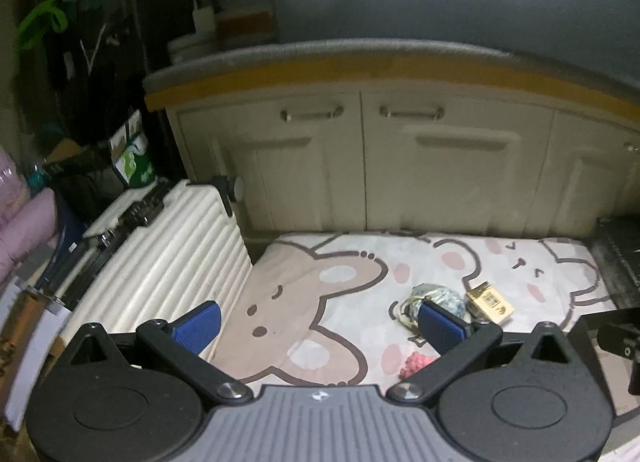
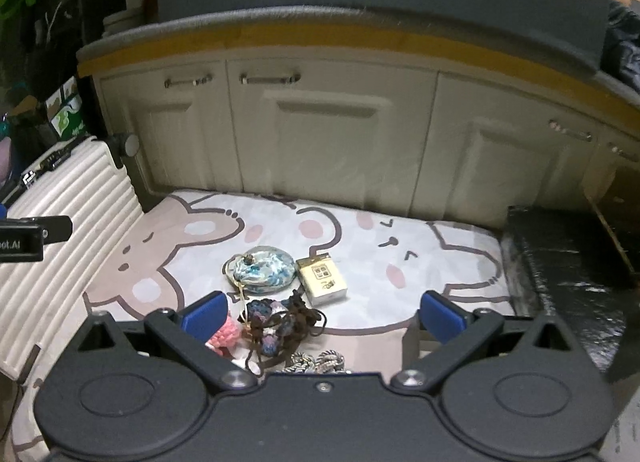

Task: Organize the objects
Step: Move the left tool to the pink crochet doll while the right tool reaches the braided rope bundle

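Both grippers are held wide apart and nothing is gripped: the left gripper (image 1: 320,320) and the right gripper (image 2: 322,312) are kept above a cartoon bear mat (image 2: 192,230). On the mat, a round blue pouch (image 2: 262,269) is laid just beside a small yellow box (image 2: 322,276). A dark tangled cord (image 2: 284,322) and a pink knitted thing (image 2: 224,336) are seen nearer. A white ribbed suitcase (image 2: 64,222) is set at the left.

Both wrist views look forward and downward toward cream cabinet (image 1: 360,166) (image 2: 320,134), low over cartoon mat (image 1: 320,282) (image 2: 420,262). Left view sits further left, beside ribbed suitcase (image 1: 168,262). Shared: cabinet, mat, suitcase (image 2: 68,222).
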`<control>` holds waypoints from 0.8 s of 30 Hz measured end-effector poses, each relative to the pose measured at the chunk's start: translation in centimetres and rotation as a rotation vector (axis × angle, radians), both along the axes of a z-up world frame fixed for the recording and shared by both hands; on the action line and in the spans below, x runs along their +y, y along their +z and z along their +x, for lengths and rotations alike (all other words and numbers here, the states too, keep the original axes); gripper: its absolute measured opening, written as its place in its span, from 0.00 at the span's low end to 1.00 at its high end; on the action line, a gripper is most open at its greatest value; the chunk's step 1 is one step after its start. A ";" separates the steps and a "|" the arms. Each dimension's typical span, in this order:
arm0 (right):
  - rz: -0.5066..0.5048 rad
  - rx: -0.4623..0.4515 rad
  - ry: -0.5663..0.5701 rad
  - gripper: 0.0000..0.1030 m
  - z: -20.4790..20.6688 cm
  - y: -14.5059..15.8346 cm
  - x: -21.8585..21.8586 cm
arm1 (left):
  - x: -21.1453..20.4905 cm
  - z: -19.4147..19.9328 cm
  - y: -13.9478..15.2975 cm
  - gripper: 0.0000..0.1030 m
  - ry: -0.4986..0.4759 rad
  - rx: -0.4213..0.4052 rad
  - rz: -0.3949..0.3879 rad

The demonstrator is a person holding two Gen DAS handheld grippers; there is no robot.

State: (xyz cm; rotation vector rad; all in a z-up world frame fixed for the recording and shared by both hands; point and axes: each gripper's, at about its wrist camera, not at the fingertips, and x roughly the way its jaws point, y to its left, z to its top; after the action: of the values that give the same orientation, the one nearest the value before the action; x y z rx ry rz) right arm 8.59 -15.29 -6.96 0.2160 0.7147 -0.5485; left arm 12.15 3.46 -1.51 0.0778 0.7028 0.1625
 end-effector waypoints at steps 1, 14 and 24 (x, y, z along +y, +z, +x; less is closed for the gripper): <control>0.005 0.001 0.002 1.00 0.3 -0.6 -0.2 | 0.1 0.4 -0.6 1.00 0.004 0.010 -0.004; 0.056 0.085 0.029 1.00 3.4 -9.6 -3.4 | 0.1 5.5 -9.8 1.00 -0.022 0.197 -0.031; 0.092 0.187 0.116 1.00 3.6 -14.6 -4.0 | -2.3 8.3 -15.6 1.00 -0.111 0.350 -0.047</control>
State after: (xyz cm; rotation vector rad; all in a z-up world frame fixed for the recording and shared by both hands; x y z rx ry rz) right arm 12.21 -19.28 -21.55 0.2098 0.9293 -0.4291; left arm 20.44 1.17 -17.08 0.1009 1.0484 0.0249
